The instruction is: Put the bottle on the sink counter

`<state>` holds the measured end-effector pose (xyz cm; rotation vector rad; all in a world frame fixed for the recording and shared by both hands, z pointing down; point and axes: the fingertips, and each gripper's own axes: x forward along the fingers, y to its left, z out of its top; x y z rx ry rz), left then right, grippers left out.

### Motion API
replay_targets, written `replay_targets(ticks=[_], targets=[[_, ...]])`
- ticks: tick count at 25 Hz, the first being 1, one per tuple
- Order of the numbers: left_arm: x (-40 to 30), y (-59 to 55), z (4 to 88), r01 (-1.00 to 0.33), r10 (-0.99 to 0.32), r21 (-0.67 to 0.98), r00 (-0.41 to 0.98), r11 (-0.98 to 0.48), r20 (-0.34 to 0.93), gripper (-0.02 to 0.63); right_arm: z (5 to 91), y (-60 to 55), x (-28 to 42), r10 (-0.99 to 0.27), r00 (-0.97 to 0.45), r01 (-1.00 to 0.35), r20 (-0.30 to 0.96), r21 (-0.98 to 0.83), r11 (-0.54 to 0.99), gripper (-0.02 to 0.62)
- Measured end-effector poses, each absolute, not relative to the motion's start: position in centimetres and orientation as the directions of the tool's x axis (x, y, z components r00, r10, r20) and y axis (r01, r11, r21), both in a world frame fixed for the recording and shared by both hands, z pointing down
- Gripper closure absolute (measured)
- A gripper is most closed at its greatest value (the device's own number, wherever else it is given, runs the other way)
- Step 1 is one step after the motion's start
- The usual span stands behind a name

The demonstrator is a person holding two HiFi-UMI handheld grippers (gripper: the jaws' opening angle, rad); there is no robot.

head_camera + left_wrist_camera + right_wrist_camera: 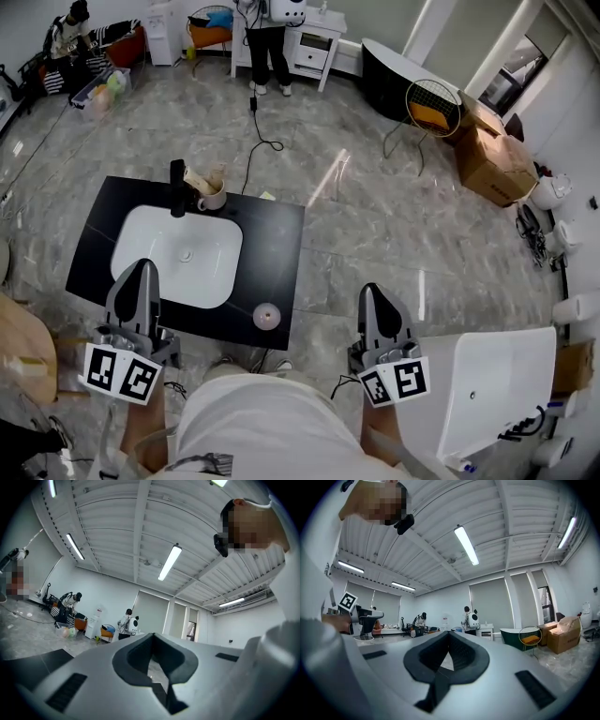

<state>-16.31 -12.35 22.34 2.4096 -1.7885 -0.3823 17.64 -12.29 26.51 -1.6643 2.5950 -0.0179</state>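
Observation:
Below me stands the black sink counter (281,234) with a white basin (178,255). A small round pale thing (266,317) stands on the counter's near right corner, seen from straight above; it may be the bottle, but I cannot tell. My left gripper (142,267) is held close to my body over the counter's near left edge, shut and empty. My right gripper (371,292) hangs over the floor to the right of the counter, also shut and empty. Both gripper views tilt up toward the ceiling, and the left gripper (151,638) and right gripper (449,635) show jaws closed together with nothing between them.
A black faucet (177,187) and a mug (212,197) stand at the counter's far edge. A white table (497,380) is at my lower right. Farther off are cardboard boxes (492,155), a yellow wire chair (433,105), a floor cable (262,131) and a standing person (267,47).

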Motion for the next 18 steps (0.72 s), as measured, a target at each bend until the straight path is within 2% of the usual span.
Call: replay_targets(ticks=[18], targets=[[-17.5, -10.8, 23.0, -0.932, -0.960, 0.233, 0.258, -0.277, -0.107, 0.592, 26.5, -11.3, 15.6, -0.898, -0.440, -0.897, -0.027, -0.038, 0.440, 0.584]])
